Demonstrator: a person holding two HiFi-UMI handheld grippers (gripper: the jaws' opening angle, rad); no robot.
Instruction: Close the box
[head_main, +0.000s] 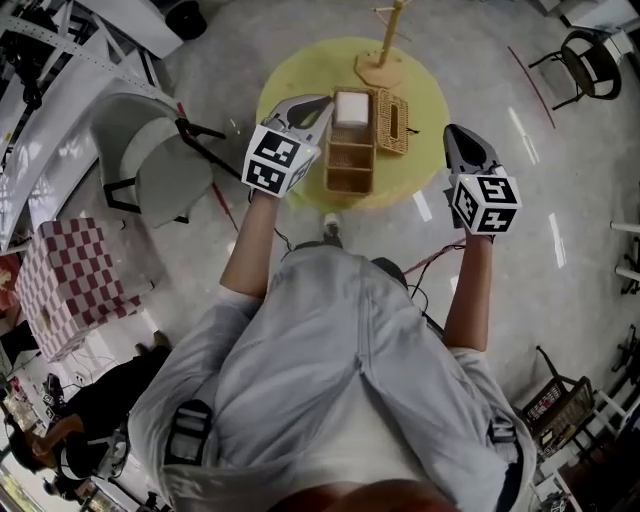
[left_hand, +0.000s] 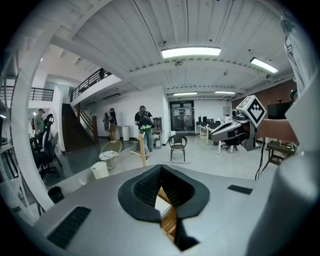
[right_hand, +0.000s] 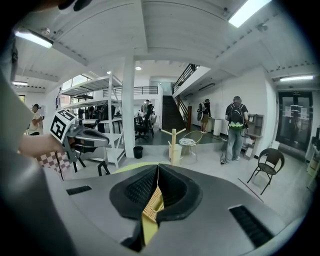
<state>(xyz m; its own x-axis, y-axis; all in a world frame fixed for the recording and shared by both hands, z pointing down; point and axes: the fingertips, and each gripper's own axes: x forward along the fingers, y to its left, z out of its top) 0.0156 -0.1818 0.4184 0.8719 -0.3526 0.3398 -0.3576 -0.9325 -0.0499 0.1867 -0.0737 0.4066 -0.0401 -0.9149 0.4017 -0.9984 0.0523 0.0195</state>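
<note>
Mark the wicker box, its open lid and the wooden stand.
wicker box (head_main: 350, 187), head view, near rim.
lid (head_main: 393, 122), head view, middle of the woven panel.
wooden stand (head_main: 379, 71), head view, flat base.

Table (head_main: 425, 160): yellow. Box (head_main: 350, 165) on table: tan wicker weave, white inside. 2 gripper cubes (head_main: 278, 160) (head_main: 485, 203) beside table: black-and-white squares. Block (head_main: 70, 285) left of table: red-and-white checks.
</note>
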